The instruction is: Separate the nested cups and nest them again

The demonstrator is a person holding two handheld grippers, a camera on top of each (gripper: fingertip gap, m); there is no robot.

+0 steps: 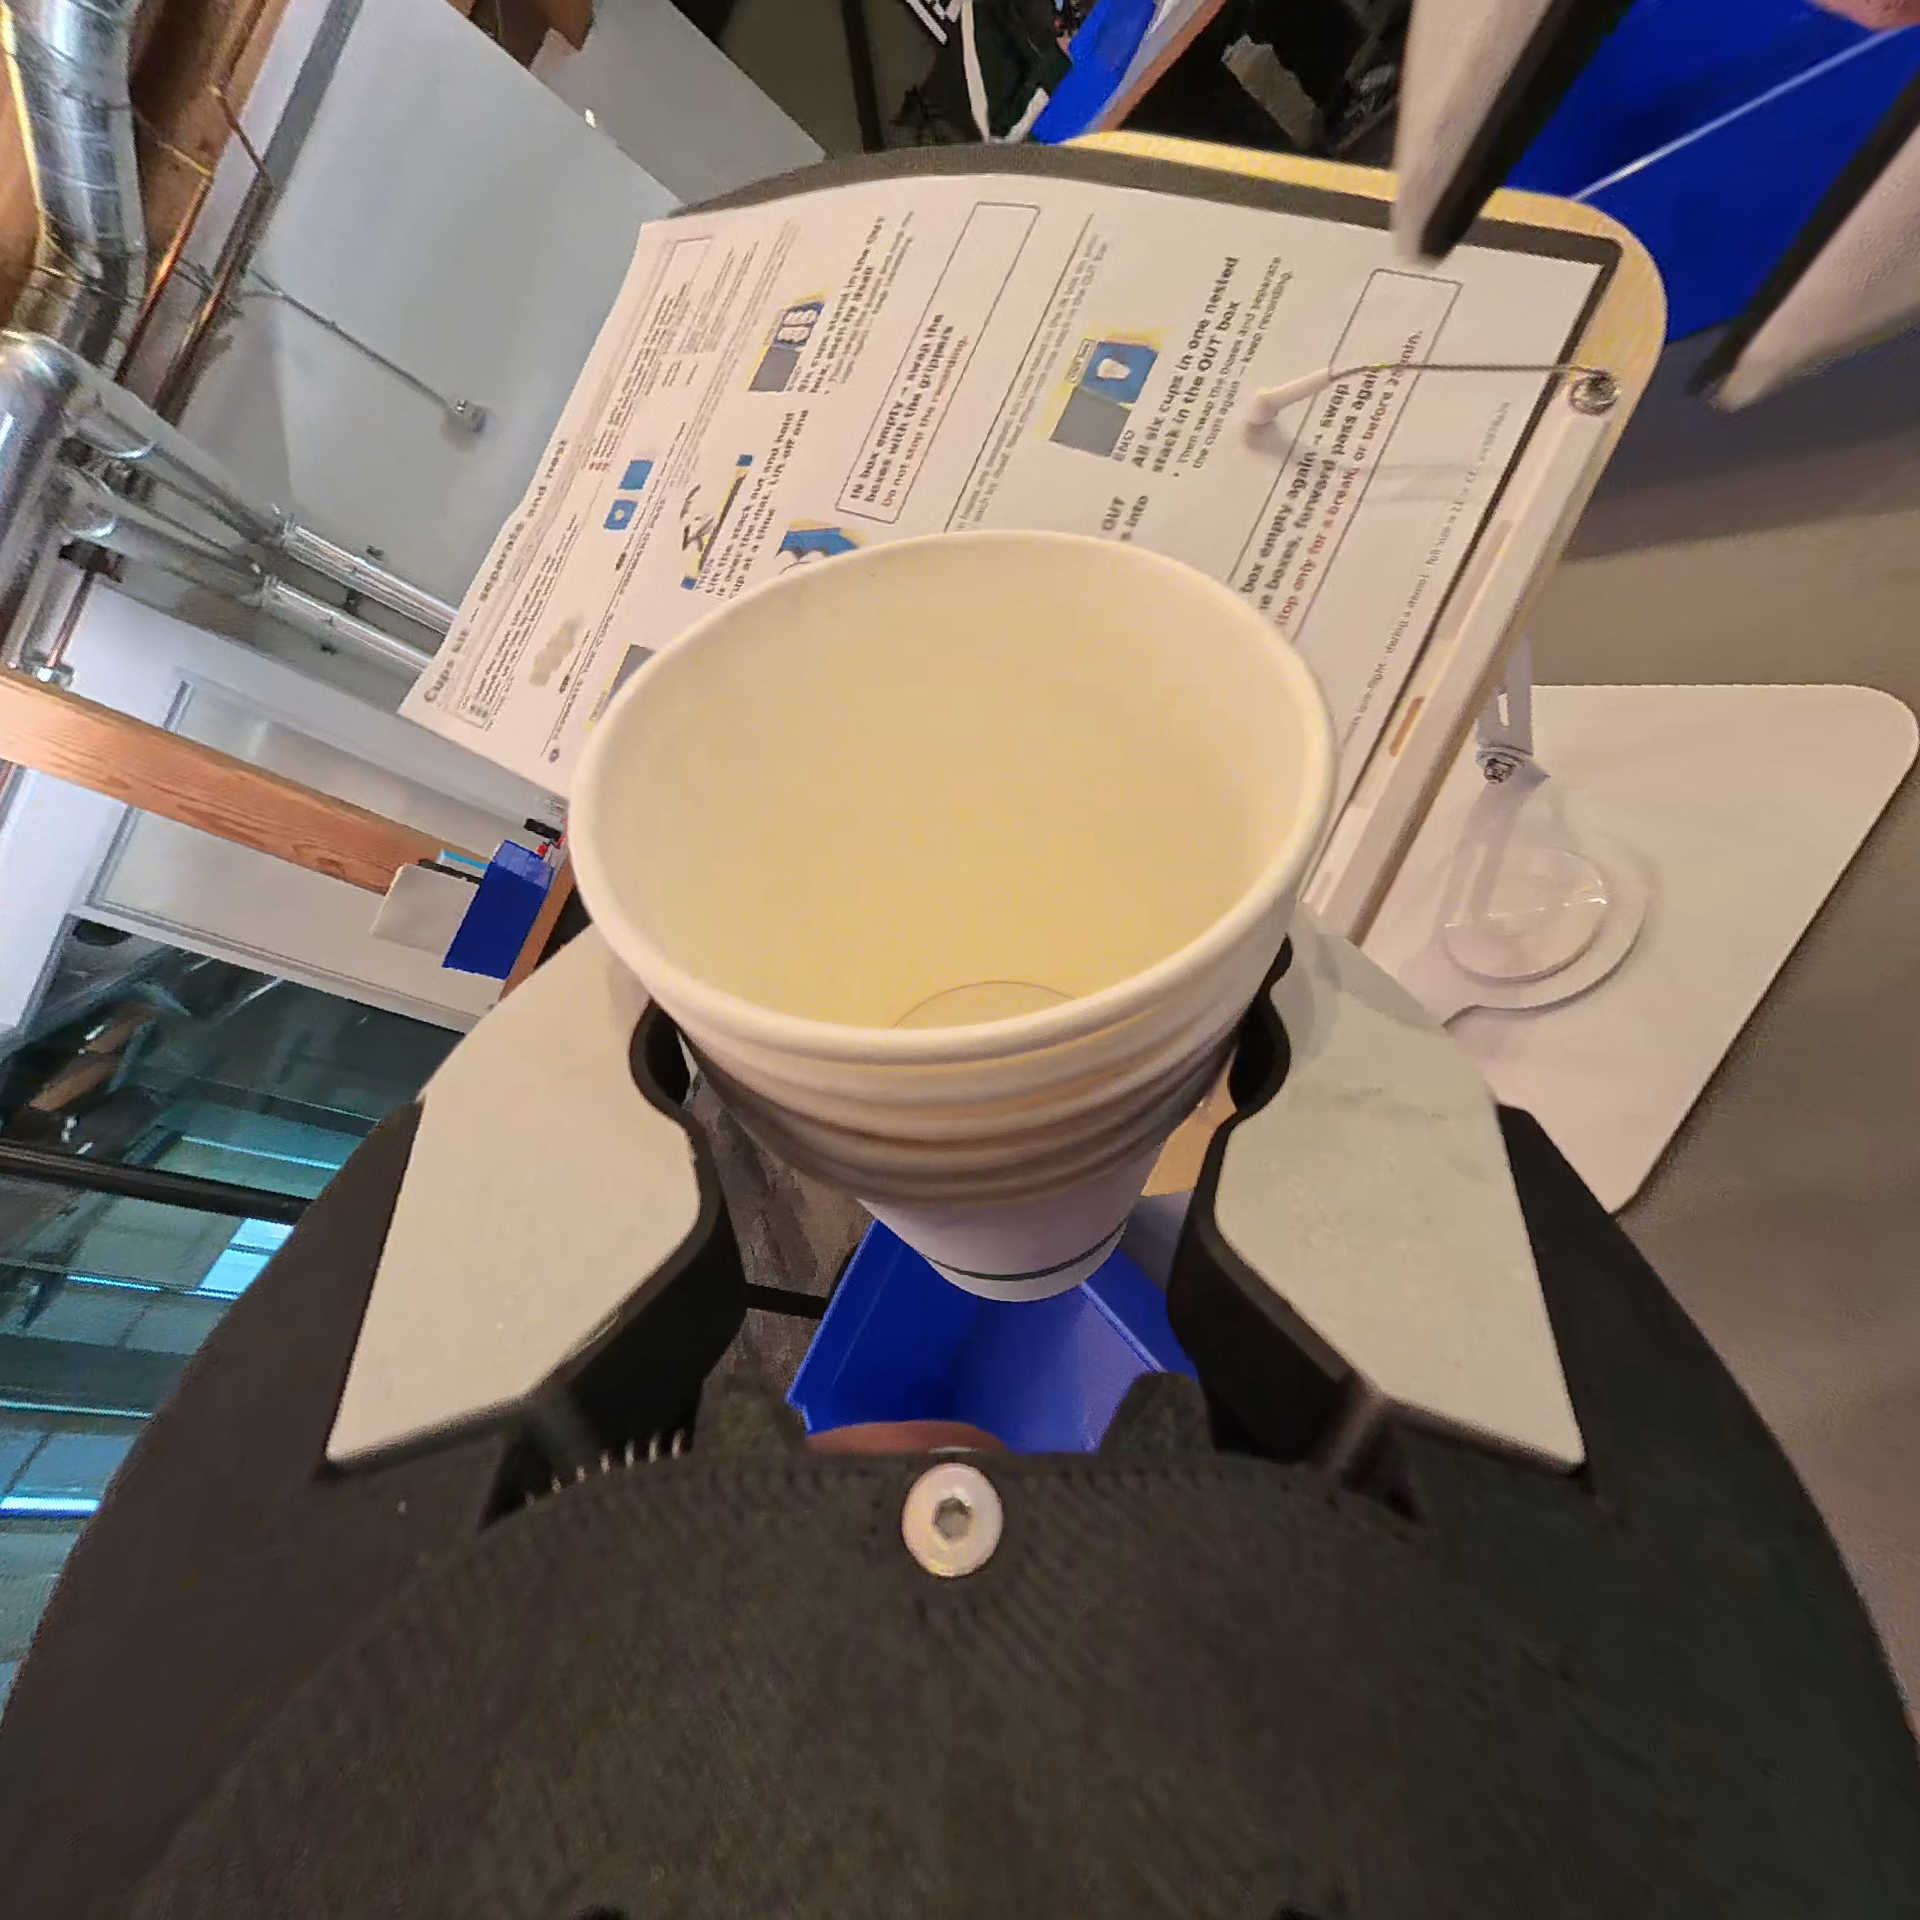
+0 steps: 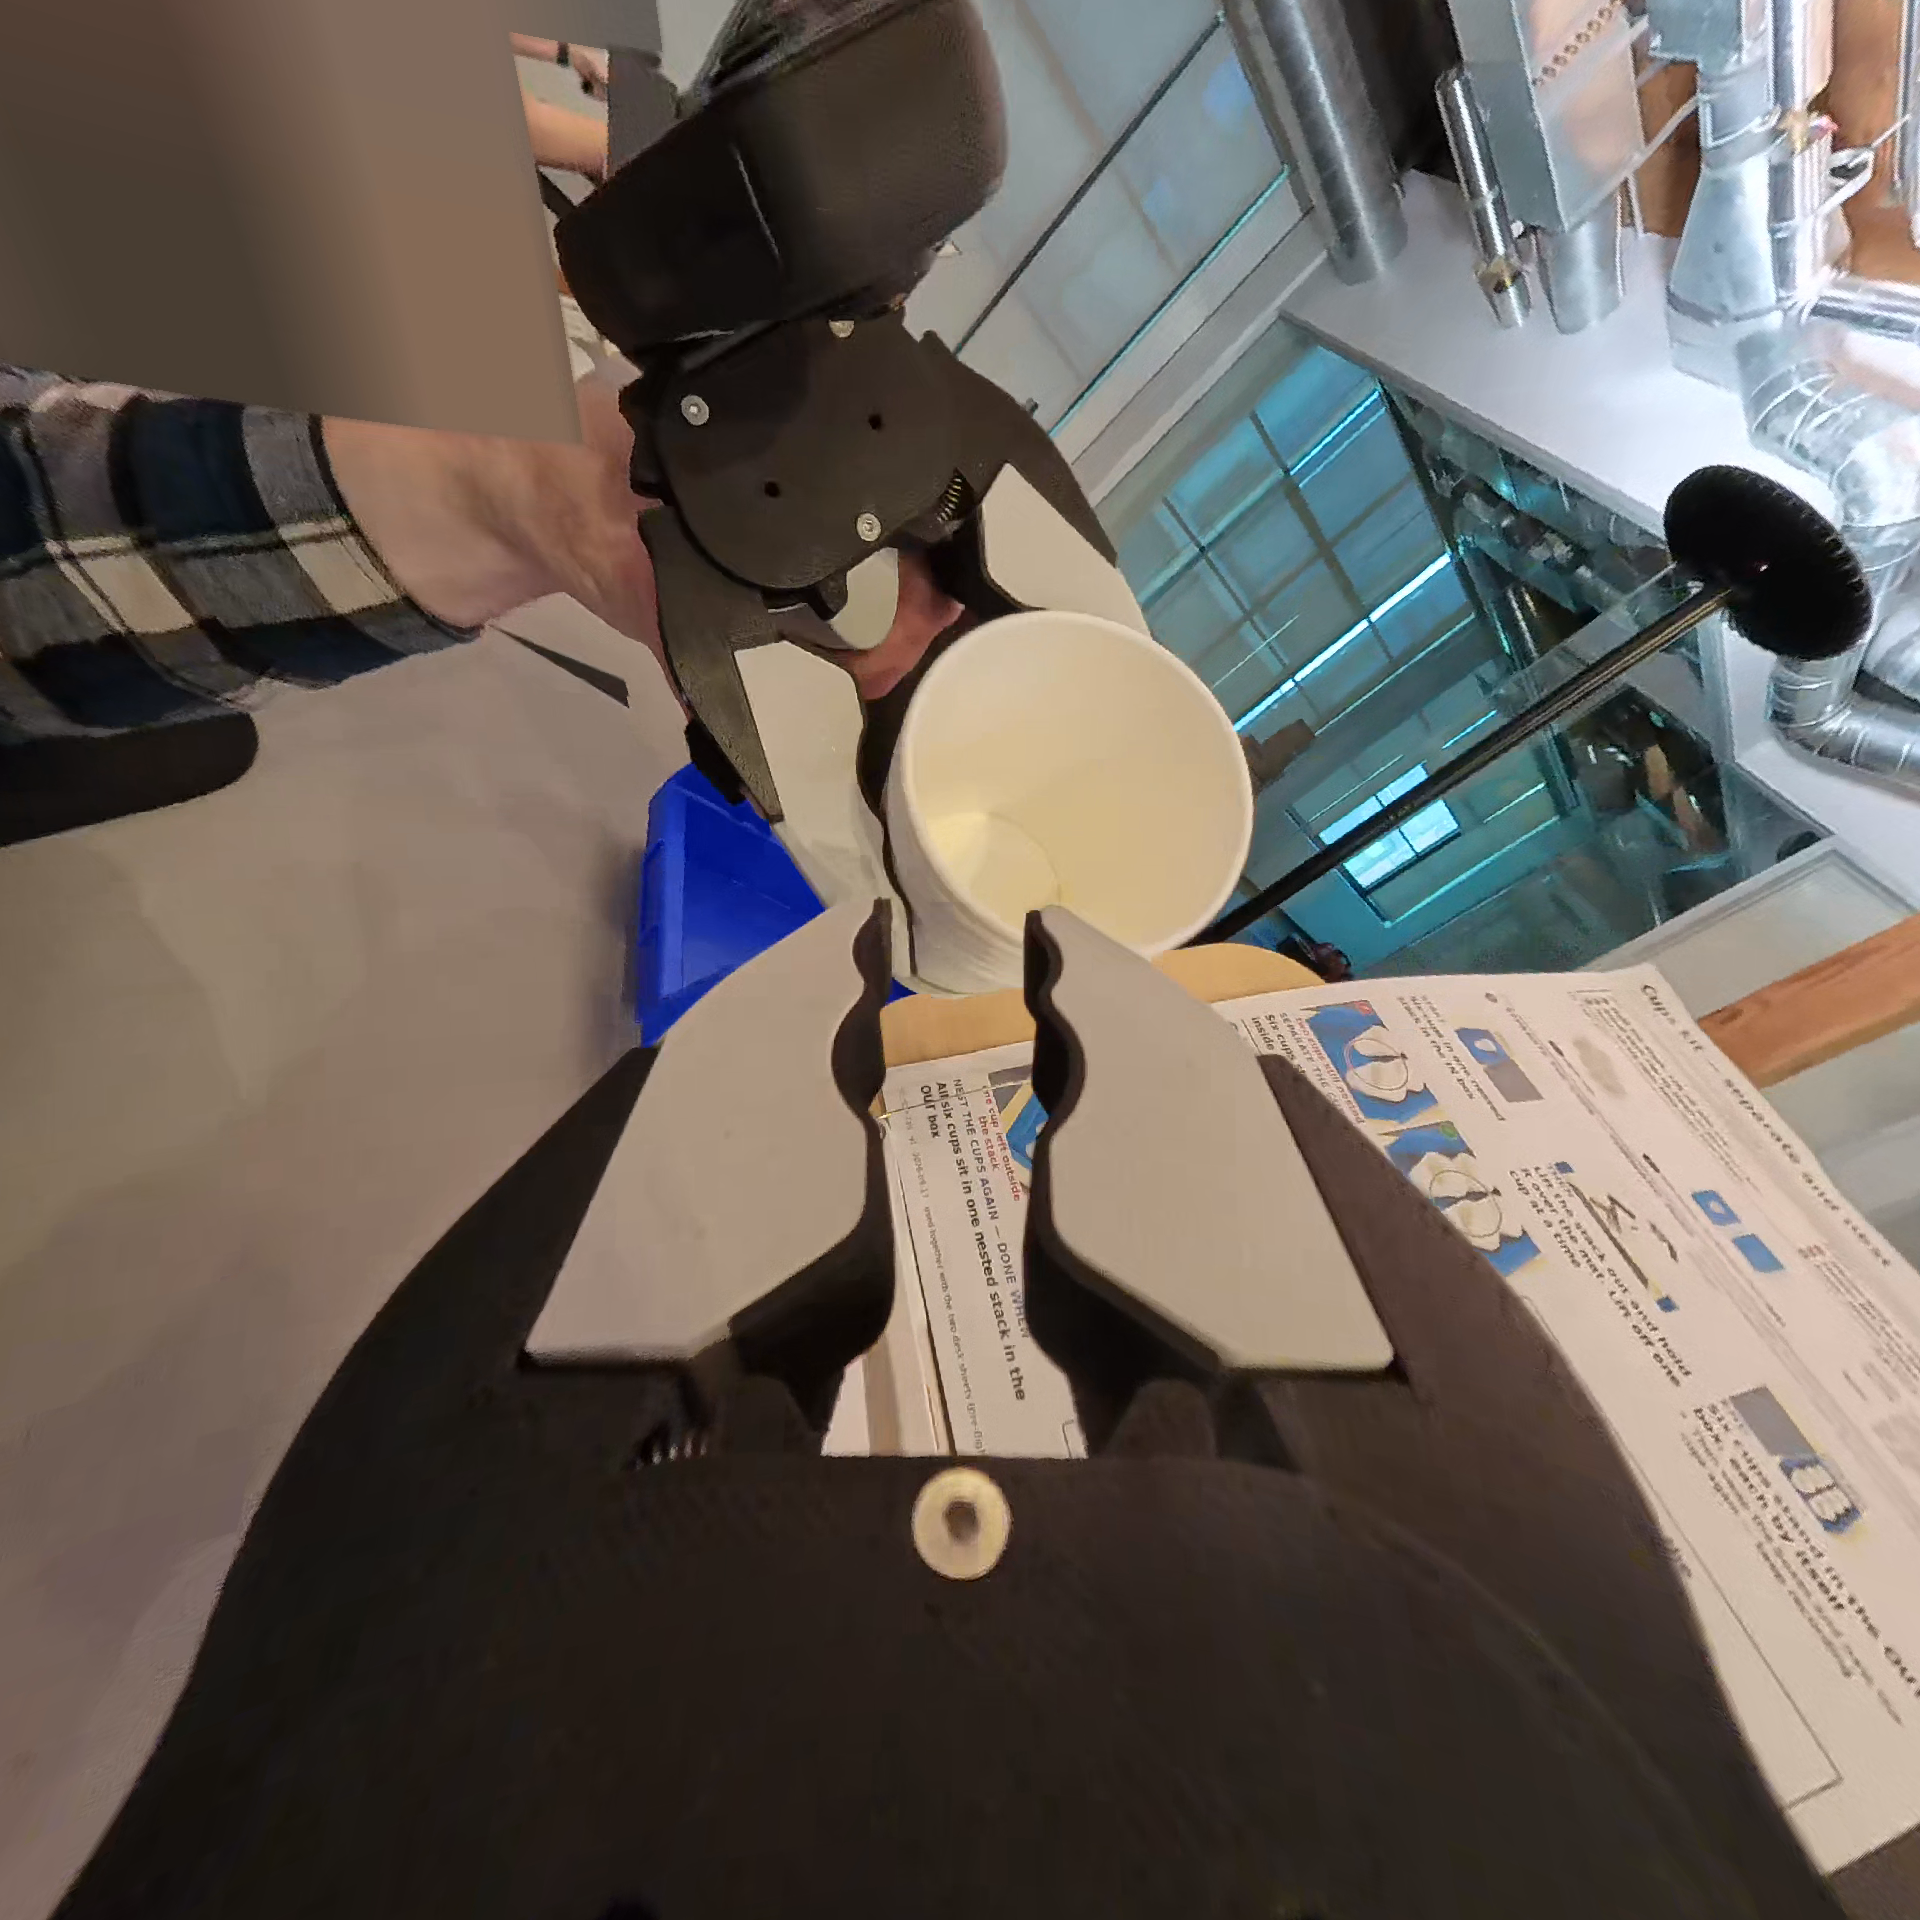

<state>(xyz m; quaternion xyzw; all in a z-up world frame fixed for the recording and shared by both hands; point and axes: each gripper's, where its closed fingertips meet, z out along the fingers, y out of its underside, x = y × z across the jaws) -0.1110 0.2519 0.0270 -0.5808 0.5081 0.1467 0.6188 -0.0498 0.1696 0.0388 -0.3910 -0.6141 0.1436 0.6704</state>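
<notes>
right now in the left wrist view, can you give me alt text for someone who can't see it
The left gripper clasps a stack of nested white paper cups, mouth open toward the camera, above a blue bin. Behind stands a printed instruction sheet on a tilted board; the right gripper's fingers show at top right.

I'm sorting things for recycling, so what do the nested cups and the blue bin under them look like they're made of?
The nested cups look like white paper: matte walls, thin rolled rims stacked close, a faint seam circle at the bottom. Any inner coating can't be told. The blue bin looks like moulded plastic: even saturated colour, smooth slightly glossy walls.
</notes>
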